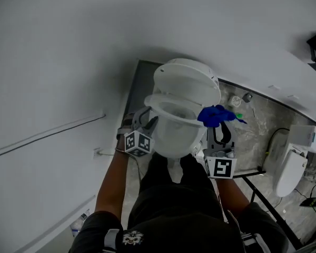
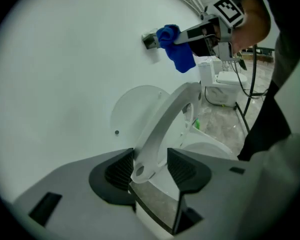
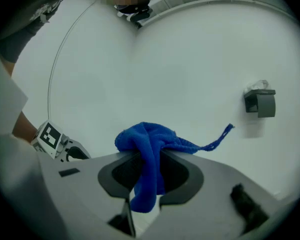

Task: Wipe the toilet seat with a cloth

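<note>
The left gripper (image 2: 150, 166) has its jaws pinched on the white plastic toilet seat (image 2: 165, 119), which is tilted up off the white ceramic bowl (image 1: 174, 133). The right gripper (image 3: 150, 171) is clamped tight on a crumpled blue cloth (image 3: 147, 149) above that bowl's right edge.

White plastic oval toilet seat (image 2: 162, 129): raised and tilted on edge. Crumpled blue terry cloth (image 1: 216, 115): bunched, one loose thread trailing, hanging at the seat's 3 o'clock.

Bathroom: white toilet (image 1: 185, 83) against plain wall (image 1: 68, 46), second toilet (image 1: 288, 167), marbled floor (image 1: 259, 133), wall-mounted holder (image 3: 260, 103).
</note>
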`<move>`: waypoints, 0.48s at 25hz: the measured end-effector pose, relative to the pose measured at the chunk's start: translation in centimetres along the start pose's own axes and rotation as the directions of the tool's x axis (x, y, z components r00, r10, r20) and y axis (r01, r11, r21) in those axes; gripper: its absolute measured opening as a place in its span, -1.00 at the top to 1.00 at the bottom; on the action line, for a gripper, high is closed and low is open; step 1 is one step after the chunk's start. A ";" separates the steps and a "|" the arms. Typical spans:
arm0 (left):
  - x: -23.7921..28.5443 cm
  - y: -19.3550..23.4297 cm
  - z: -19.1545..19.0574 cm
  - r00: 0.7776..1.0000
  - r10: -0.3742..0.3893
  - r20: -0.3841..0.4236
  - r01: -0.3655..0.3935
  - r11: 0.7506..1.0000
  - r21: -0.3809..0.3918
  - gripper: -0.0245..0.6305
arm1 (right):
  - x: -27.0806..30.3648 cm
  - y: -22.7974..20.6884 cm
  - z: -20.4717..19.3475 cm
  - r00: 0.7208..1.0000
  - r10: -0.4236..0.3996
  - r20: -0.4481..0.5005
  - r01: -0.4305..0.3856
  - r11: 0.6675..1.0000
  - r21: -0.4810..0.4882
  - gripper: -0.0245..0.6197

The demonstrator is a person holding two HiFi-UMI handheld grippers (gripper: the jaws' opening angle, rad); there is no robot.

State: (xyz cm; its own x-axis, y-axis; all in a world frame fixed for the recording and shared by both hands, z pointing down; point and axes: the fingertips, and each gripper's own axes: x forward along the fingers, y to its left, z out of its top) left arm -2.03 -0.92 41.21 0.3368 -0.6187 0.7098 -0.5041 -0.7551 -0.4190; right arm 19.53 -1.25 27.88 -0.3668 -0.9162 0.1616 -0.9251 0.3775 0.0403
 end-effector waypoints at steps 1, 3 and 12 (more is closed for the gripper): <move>-0.4 -0.7 -0.6 1.000 -0.002 -0.009 0.002 1.000 0.003 0.26 | 0.1 0.5 -0.4 1.000 0.022 -0.008 -0.022 1.000 -0.006 0.63; -1.2 -1.9 -1.7 0.999 -0.012 -0.032 0.012 1.000 0.005 0.26 | 0.2 1.6 -2.2 0.997 0.065 -0.048 -0.066 0.997 -0.032 0.63; -4.2 -7.5 -7.4 0.992 -0.092 -0.089 0.093 0.996 0.006 0.26 | -0.7 7.2 -8.4 0.967 0.123 -0.221 -0.130 0.991 -0.018 0.63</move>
State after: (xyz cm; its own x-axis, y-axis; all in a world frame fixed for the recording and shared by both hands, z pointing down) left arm -5.54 8.94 45.62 0.3099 -0.5250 0.7927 -0.4662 -0.8105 -0.3545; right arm 13.99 3.26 36.36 -0.4472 -0.8101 0.3791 -0.8675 0.4961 0.0368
